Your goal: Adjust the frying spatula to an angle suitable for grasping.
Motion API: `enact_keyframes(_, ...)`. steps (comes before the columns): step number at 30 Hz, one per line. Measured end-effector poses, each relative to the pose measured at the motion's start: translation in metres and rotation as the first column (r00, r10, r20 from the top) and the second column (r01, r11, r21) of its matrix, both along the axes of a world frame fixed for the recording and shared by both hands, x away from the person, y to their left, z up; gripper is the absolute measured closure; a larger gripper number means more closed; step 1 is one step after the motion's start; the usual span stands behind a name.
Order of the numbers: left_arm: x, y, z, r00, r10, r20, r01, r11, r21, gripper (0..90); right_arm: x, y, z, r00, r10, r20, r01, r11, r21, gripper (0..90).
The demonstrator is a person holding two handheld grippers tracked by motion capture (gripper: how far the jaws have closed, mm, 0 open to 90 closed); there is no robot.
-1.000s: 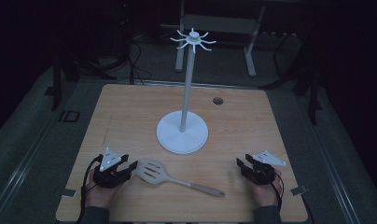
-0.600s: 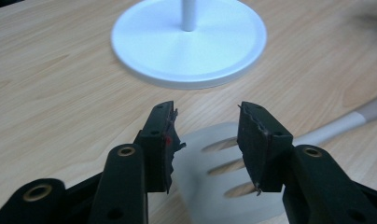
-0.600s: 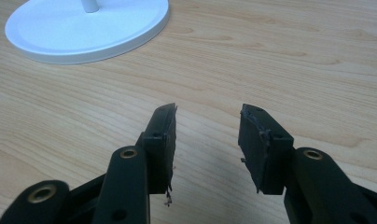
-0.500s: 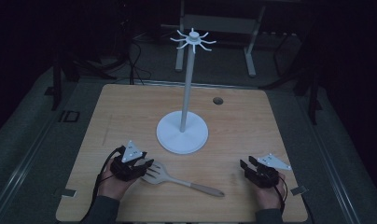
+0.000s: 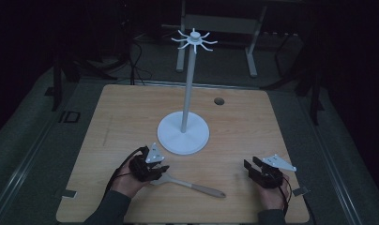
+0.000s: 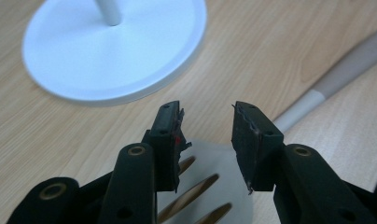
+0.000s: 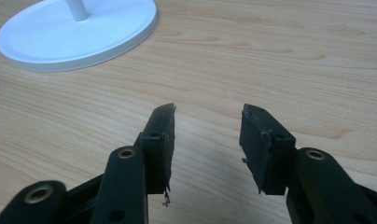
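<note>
1. Since a second ago the left tool point(image 5: 150, 169) has swung in from the 8 o'clock edge of the counter point(image 5: 122, 117) and now sits over the head of the slotted spatula point(image 5: 190, 185); the right tool point(image 5: 265, 172) has barely shifted.
2. The left tool's jaws stand apart, straddling the slotted head point(image 6: 210, 179) without pinching it. The right tool's jaws are also apart, over bare wood at 4 o'clock.
3. The spatula lies flat at 6 o'clock, its handle pointing toward 4 o'clock.
4. Risk: a flat, thin head gives little to bite; closing from above could skid it along the counter or tip the handle up.
5. Risk: a grip at the head leaves the long handle swinging, which may slip or twist.
6. The white hook stand point(image 5: 184, 133) rises just beyond, toward 12 o'clock; its base point(image 6: 114, 49) is near the left tool and could be bumped on lifting.
7. A small dark hole point(image 5: 219, 101) lies at 1 o'clock, well clear.
</note>
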State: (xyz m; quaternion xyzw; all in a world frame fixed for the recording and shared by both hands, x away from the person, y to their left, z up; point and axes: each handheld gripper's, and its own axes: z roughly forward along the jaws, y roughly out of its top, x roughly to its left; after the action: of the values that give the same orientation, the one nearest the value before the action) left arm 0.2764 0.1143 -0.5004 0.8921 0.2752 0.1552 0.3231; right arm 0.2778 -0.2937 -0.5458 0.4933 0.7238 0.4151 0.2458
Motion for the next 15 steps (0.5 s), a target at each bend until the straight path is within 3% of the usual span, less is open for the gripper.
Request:
enact_keyframes(8, 0.003, -0.020, -0.007, 0.9949, -0.092, -0.040, 0.095, 0.9934, 0.065, 66.1, 0.001, -0.005, -0.001, 0.9999, -0.013, -0.003, 0.013, 1.000, 0.006, 53.4)
enact_keyframes(15, 0.002, -0.037, -0.014, 0.9823, -0.170, -0.079, 0.178, 0.9767, 0.119, 66.7, 0.001, -0.006, -0.001, 0.9999, -0.012, 0.005, 0.012, 1.000, 0.010, 52.6)
